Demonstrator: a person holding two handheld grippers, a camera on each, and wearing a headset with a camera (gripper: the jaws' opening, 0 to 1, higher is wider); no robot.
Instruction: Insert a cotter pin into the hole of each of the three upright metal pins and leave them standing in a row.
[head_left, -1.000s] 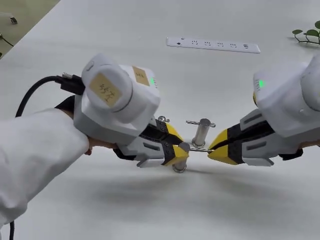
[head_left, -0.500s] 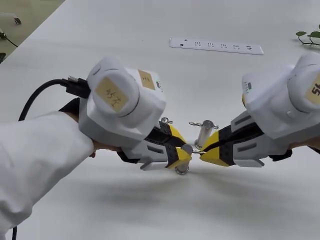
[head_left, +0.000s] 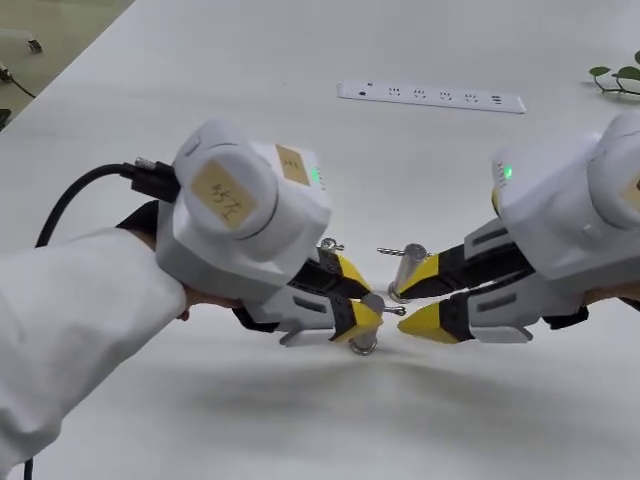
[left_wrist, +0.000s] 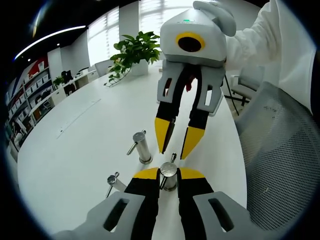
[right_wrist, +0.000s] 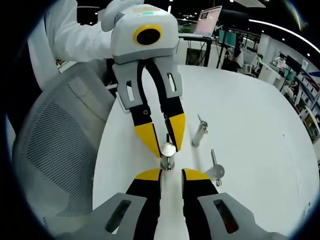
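With the left hand-held gripper (head_left: 360, 301) clenched on the nearest short upright silver metal pin (left_wrist: 168, 174) on the white worktop (head_left: 300, 430), and the right hand-held gripper (head_left: 408, 309) released beside the thin wire cotter pin (head_left: 392, 309) jutting from its hole, I'd steady the pin plumb and press the cotter straight home.

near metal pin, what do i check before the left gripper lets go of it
1. Cotter pin in the near metal pin: ok, it sticks out of the side. How far through, cannot tell.
2. Left gripper shut on the near metal pin: ok.
3. Right gripper released: ok, jaws are open, with the cotter pin's end between them, unclamped.
4. Near metal pin upright: ok, by the right gripper view.
5. Middle metal pin and far metal pin standing, each with its cotter pin in: ok.
6. Three pins in a row: not ok, they form a triangle.
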